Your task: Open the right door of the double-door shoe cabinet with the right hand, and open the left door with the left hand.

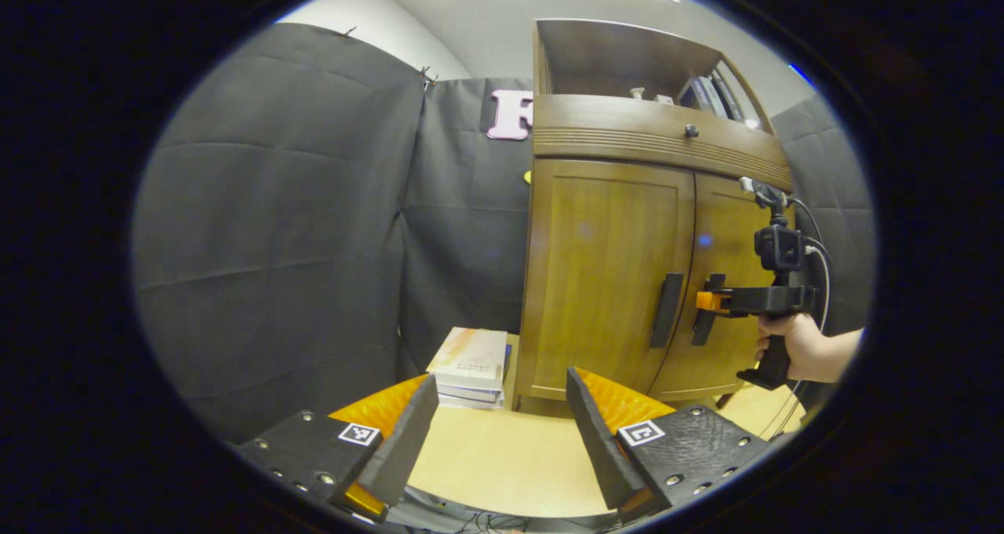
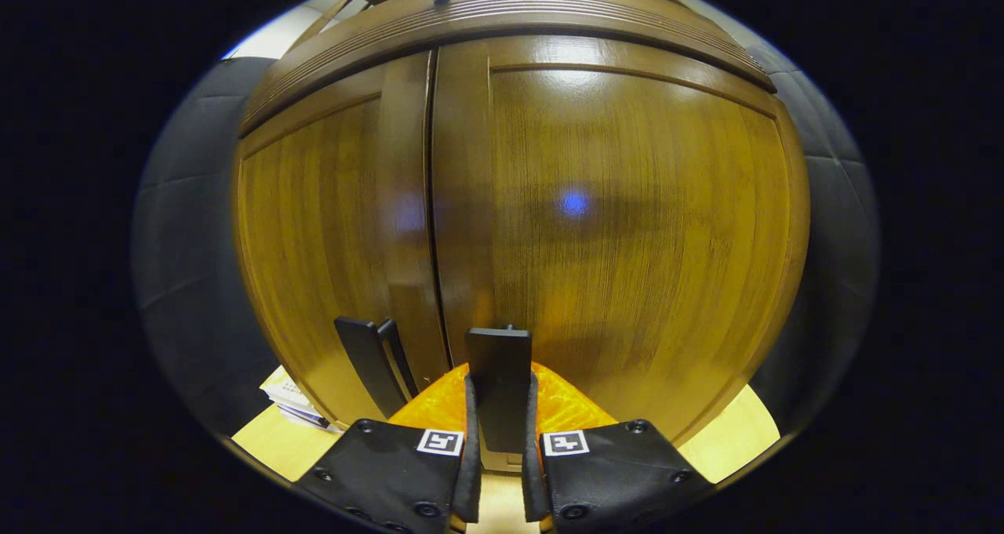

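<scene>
Right tongs point(image 2: 499, 440) of mine are clamped on the right door handle point(image 2: 499, 377), both fingers pressing its sides, with the right door point(image 2: 620, 228) shut before me. Left tongs point(image 1: 502, 432) hang apart over the worktop point(image 1: 502, 455), well short of the left door point(image 1: 604, 275) and its handle point(image 1: 667, 310). Beside the shoe cabinet point(image 1: 651, 142) lies a stack of books point(image 1: 471, 365), left of my path.

Left tongs point(image 1: 502, 432): blk screwed plates w/ square b/w markers.
</scene>
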The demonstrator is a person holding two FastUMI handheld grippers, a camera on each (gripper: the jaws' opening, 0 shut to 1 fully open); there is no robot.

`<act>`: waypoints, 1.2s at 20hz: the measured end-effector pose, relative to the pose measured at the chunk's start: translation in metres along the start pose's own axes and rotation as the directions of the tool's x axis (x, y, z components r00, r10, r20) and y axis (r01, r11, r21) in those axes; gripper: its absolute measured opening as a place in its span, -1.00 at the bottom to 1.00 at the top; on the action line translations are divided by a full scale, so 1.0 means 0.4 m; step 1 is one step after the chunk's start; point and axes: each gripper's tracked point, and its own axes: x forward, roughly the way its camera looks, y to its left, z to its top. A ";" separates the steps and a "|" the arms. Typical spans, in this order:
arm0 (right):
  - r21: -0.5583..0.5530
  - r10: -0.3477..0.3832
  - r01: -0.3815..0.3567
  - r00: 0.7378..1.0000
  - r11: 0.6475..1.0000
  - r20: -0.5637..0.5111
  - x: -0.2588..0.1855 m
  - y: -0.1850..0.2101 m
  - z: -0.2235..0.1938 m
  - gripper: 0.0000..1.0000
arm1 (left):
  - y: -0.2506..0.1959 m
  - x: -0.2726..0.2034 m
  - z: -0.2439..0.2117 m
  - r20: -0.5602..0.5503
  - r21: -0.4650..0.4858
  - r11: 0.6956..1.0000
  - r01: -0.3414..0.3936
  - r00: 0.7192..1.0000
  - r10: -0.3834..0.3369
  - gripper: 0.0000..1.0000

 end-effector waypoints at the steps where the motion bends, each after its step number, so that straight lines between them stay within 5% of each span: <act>1: 0.003 0.003 -0.003 1.000 1.000 -0.003 -0.003 0.003 0.001 -0.55 | -0.003 -0.001 -0.003 -0.003 0.000 1.000 0.010 1.000 -0.010 0.85; 12: -0.015 0.054 -0.054 0.999 0.998 0.004 -0.040 -0.007 0.022 -0.53 | -0.039 -0.037 0.049 0.022 -0.049 0.985 0.166 0.986 -0.165 0.84; 24: 0.007 0.165 -0.165 0.986 0.986 0.004 -0.052 -0.053 0.052 -0.55 | -0.127 -0.041 0.070 0.026 -0.010 0.981 0.196 0.980 -0.195 0.84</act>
